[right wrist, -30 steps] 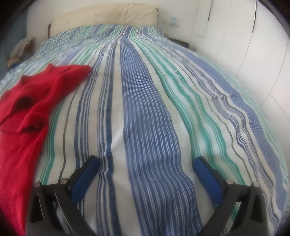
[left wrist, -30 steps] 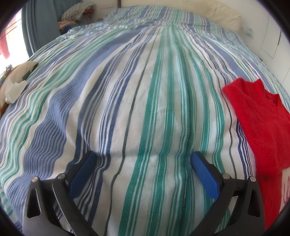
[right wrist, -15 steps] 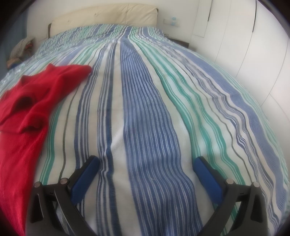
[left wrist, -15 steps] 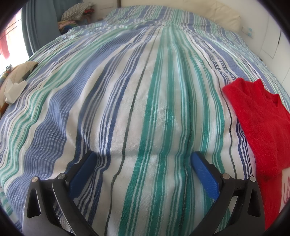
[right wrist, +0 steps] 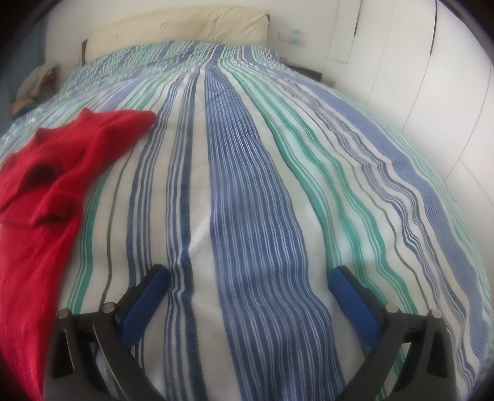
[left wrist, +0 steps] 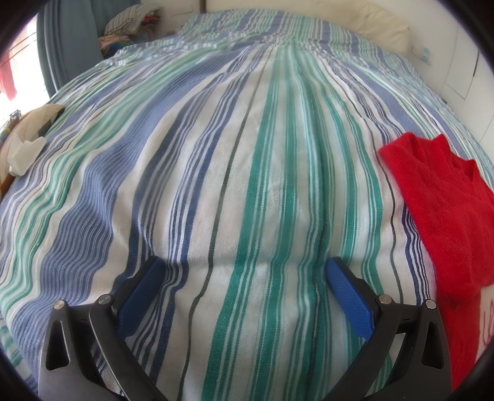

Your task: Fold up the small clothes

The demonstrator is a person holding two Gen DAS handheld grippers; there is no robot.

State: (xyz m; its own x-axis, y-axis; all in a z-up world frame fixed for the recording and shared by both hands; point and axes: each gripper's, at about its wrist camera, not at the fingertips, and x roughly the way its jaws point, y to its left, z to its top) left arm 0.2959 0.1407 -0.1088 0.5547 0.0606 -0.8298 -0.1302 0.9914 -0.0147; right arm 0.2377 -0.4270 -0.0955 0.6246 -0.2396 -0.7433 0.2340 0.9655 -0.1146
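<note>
Nothing moved since the earlier frames: both tools parked in the same spots, red garment lying as before.

Two tools, one per hand. Left tool [left wrist: 244,271] spread wide, holding nothing, blue pads [left wrist: 140,294] hovering low over bare bedspread. Right tool [right wrist: 250,279] likewise spread wide and holding nothing, blue pads [right wrist: 145,303] over the broad blue stripe.

One red garment [left wrist: 444,216], fleecy, soft nap, lying flat on the bed between the two tools: at the right edge of the left wrist view, at the left edge of the right wrist view [right wrist: 46,191]. Notched neckline toward the headboard, one sleeve folded across the body, a pale patch with red lettering at the near hem, too cropped to read. Not touched by either tool.

One bedspread [left wrist: 216,154], woven cotton look, lengthwise stripes in blue, green and white, slightly rippled. One cream padded headboard [right wrist: 185,24] at the far end. One heap of clothes [left wrist: 129,21] beyond the far left corner of the bed. One pale crumpled bundle [left wrist: 24,145] at the left edge of the bed. White wardrobe doors [right wrist: 416,77] close along the right side.

Wide open bedspread ahead of both tools; garment's inner edges well apart from the pads on either side.
</note>
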